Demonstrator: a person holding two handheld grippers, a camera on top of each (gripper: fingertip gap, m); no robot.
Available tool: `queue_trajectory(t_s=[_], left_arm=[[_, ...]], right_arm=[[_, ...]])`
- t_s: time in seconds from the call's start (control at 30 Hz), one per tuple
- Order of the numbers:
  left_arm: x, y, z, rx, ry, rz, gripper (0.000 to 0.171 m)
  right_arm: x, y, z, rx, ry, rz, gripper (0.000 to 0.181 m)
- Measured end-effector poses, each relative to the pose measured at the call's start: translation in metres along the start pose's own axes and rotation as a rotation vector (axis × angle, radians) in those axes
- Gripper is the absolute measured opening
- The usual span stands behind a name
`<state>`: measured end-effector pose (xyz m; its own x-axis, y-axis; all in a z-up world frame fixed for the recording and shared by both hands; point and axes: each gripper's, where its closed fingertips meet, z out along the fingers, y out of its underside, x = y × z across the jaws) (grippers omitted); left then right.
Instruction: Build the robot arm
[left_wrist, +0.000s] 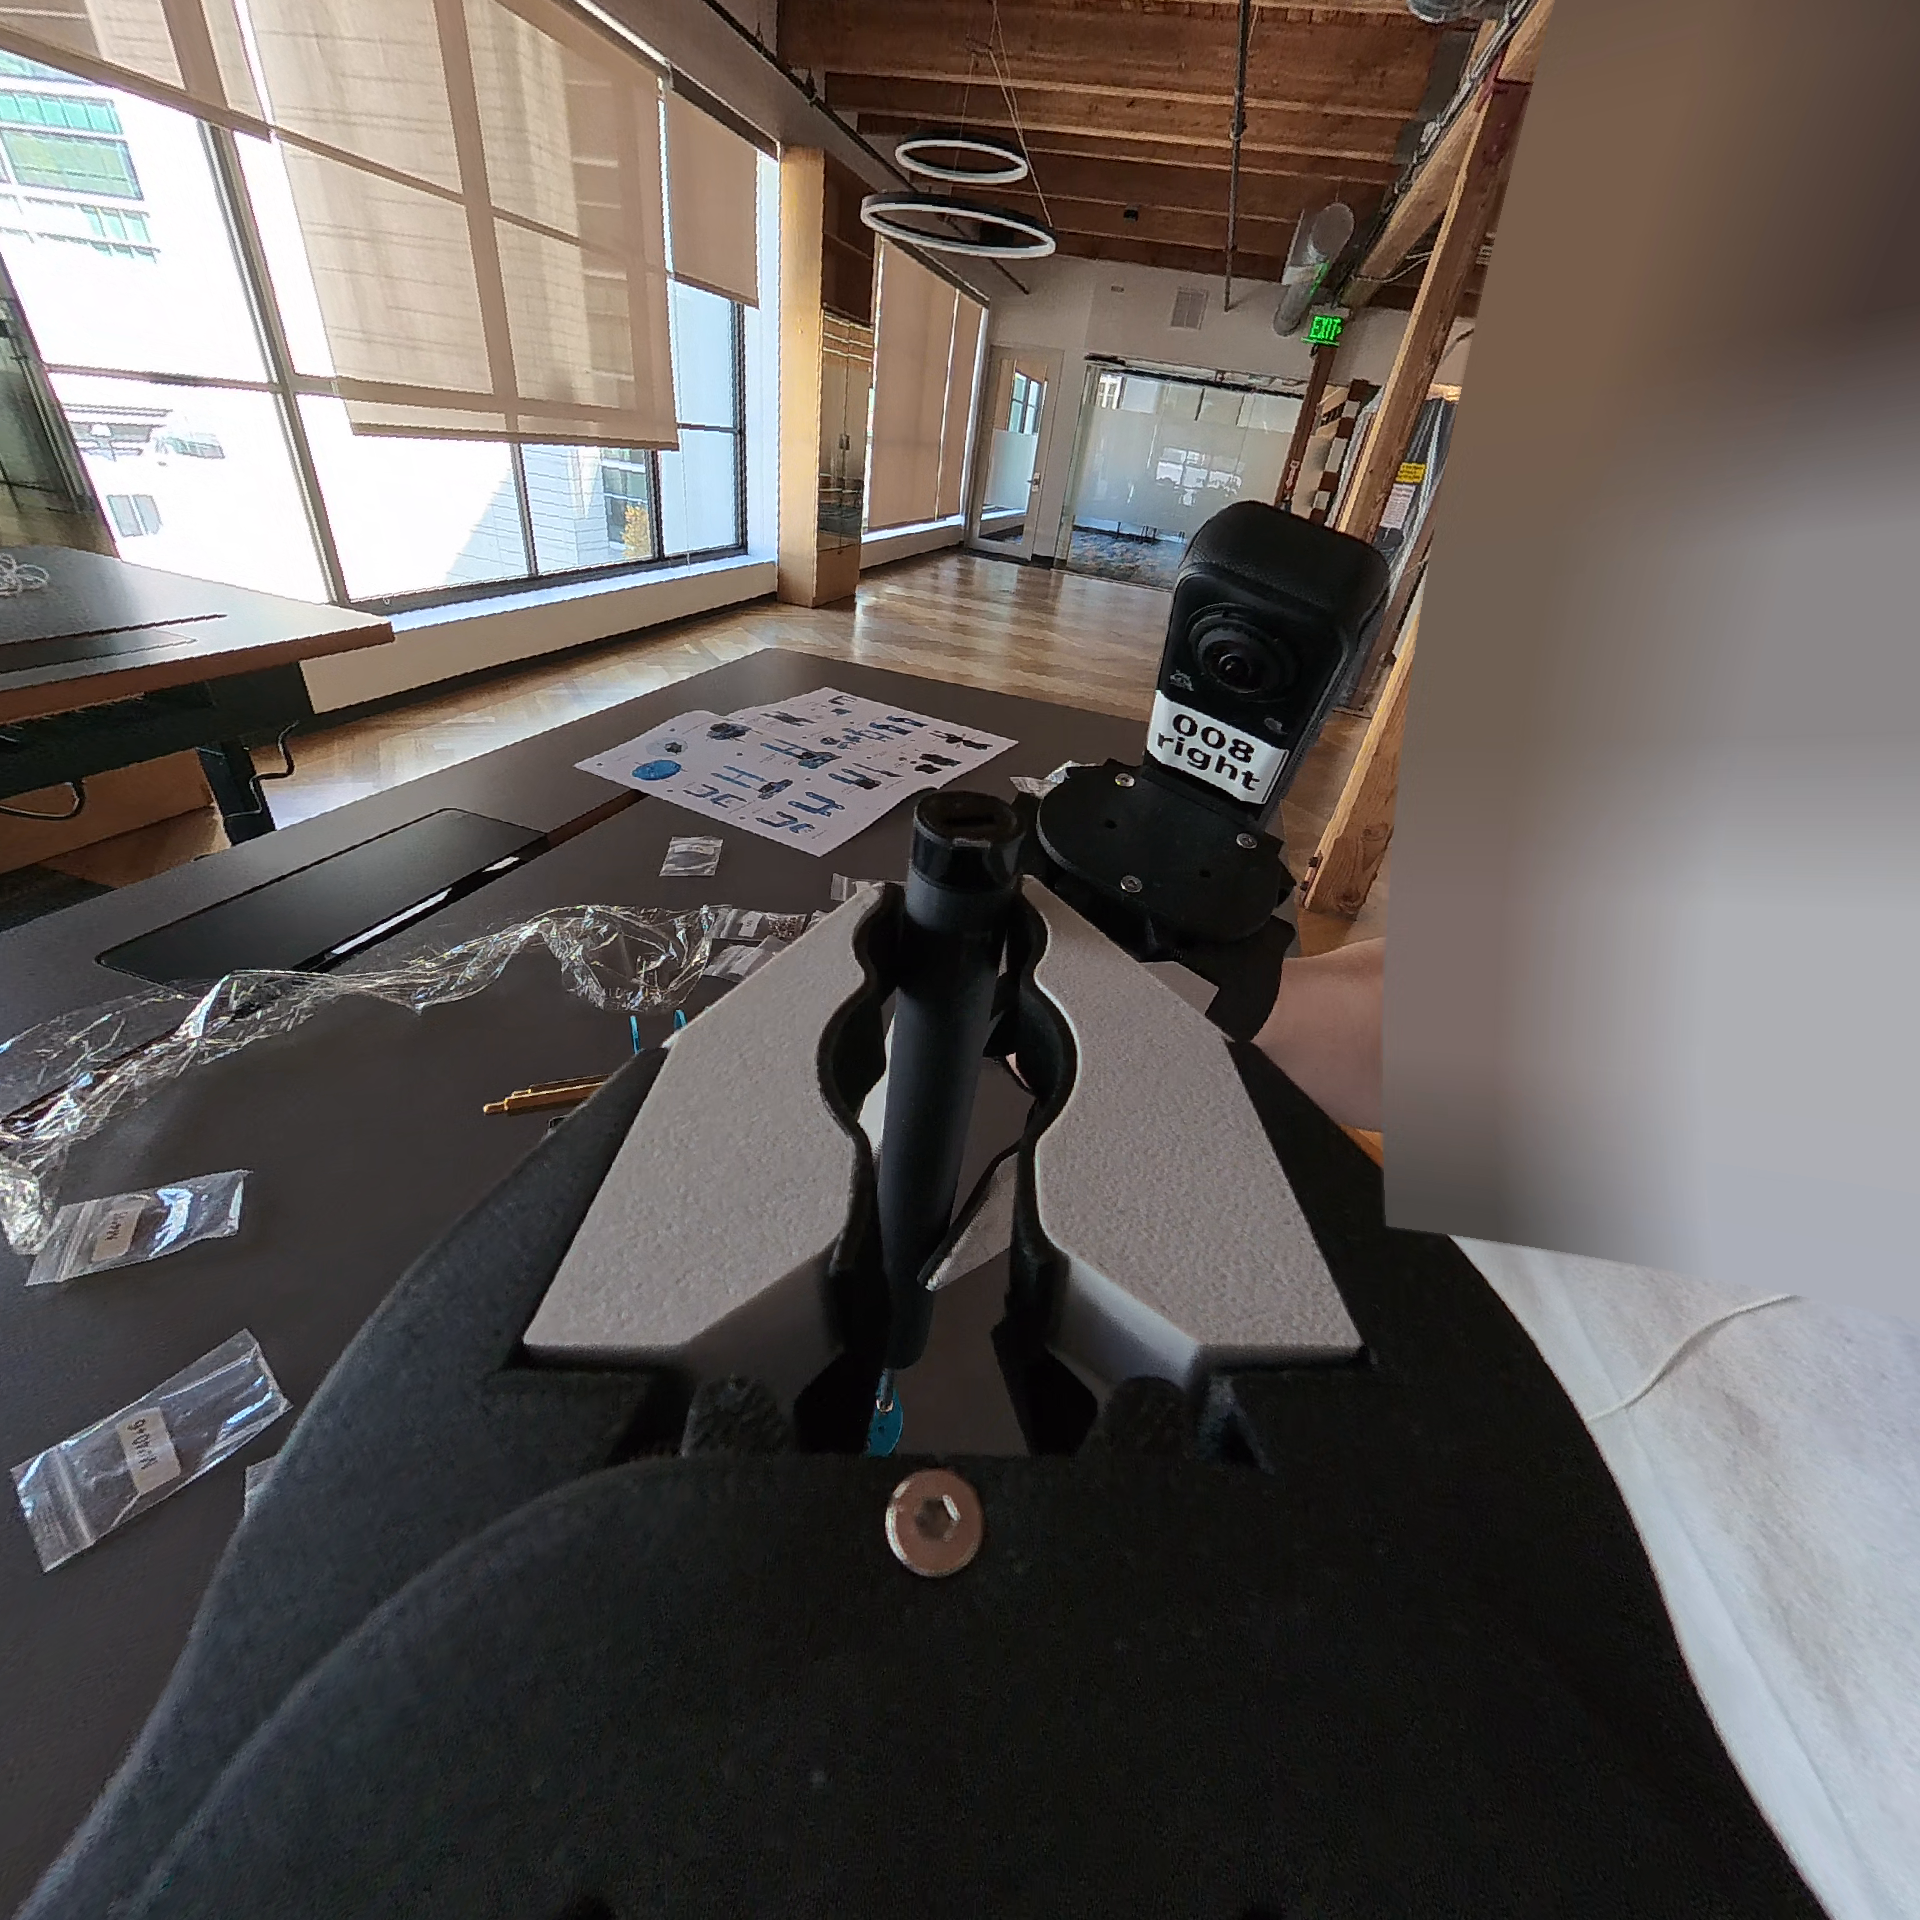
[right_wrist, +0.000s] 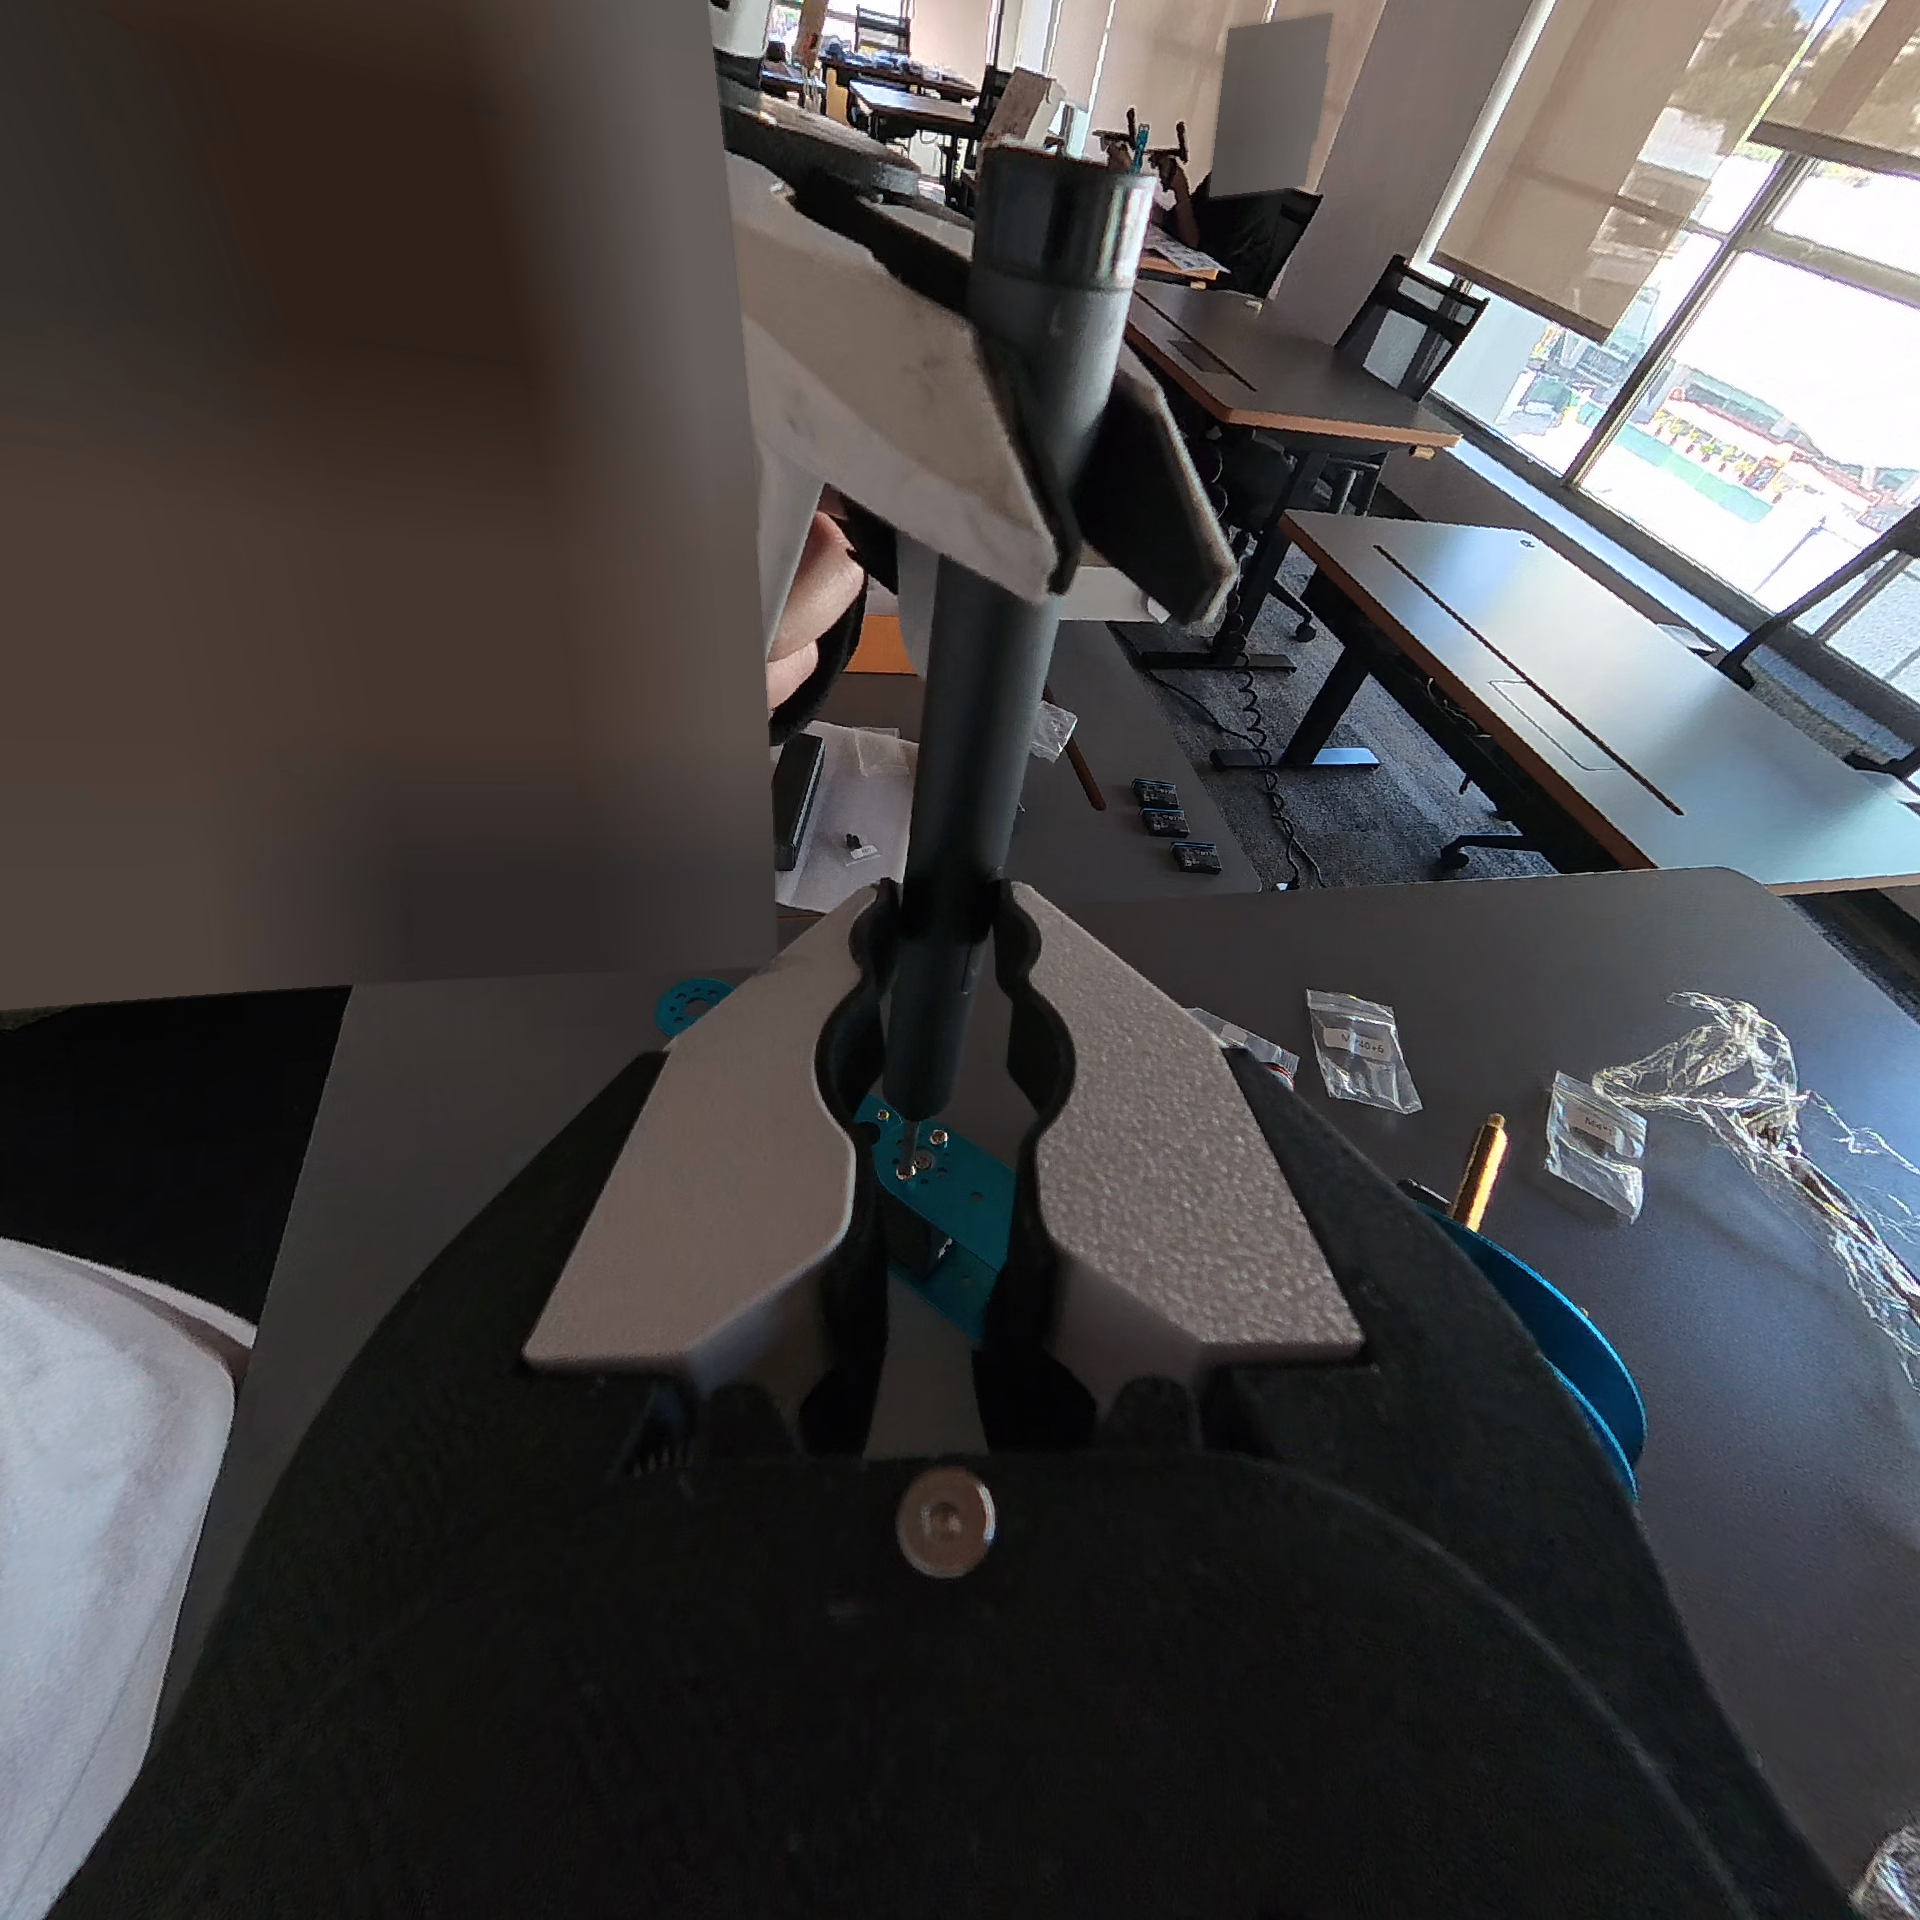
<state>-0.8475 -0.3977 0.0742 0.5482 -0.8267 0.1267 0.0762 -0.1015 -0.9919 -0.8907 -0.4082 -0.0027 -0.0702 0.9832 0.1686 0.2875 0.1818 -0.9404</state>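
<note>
In the lower middle of the right wrist view, the right gripper (right_wrist: 940, 914) stands narrowed about the lower barrel of a dark grey screwdriver (right_wrist: 971, 748), its fingertips closed on the shaft at frame centre. Below and nearer the camera, between the fingers, the driver's thin bit meets a small screw on a blue metal bracket (right_wrist: 930, 1174) lying on the dark table (right_wrist: 1558, 1039). The tool's long axis runs nearly upright, leaning a little to the upper right of that frame. Higher up the same barrel, the left gripper (right_wrist: 1049, 488) clamps it from the upper left. In the left wrist view, the left gripper (left_wrist: 951, 904) holds the screwdriver (left_wrist: 935, 1039) at centre; clear plastic wrap (left_wrist: 312, 997) and small bags (left_wrist: 145, 1444) lie left, a printed sheet (left_wrist: 800, 764) farther back.
</note>
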Motion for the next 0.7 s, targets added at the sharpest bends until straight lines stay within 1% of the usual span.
queue_trajectory(t_s=[0.17, 0.4, 0.47, 0.5, 0.57, 0.7], left_arm=[[0.0017, -0.0001, 0.001, -0.003, 0.014, -0.013, 0.019], [0.002, -0.0028, 0.0035, -0.011, -0.02, -0.01, 0.022], [0.0013, -0.002, 0.0033, -0.018, -0.025, 0.003, 0.013], [0.0011, -0.0019, 0.0029, -0.02, -0.023, 0.006, 0.013], [0.0014, -0.0016, 0.0027, -0.025, -0.012, 0.004, 0.013], [0.0015, -0.0014, 0.0047, -0.036, 0.001, 0.007, 0.012]], right_arm=[[0.0004, -0.0001, -0.0008, 0.013, 0.036, -0.006, 0.018], [0.0008, -0.0006, 0.0007, 0.039, 0.091, 0.015, 0.018], [-0.0011, -0.0012, 0.0018, 0.043, 0.095, 0.014, 0.018], [-0.0011, -0.0013, 0.0018, 0.048, 0.099, 0.011, 0.018], [-0.0016, -0.0012, 0.0013, 0.053, 0.081, 0.014, 0.018], [-0.0023, 0.0024, -0.0002, 0.04, -0.009, 0.007, 0.019]])
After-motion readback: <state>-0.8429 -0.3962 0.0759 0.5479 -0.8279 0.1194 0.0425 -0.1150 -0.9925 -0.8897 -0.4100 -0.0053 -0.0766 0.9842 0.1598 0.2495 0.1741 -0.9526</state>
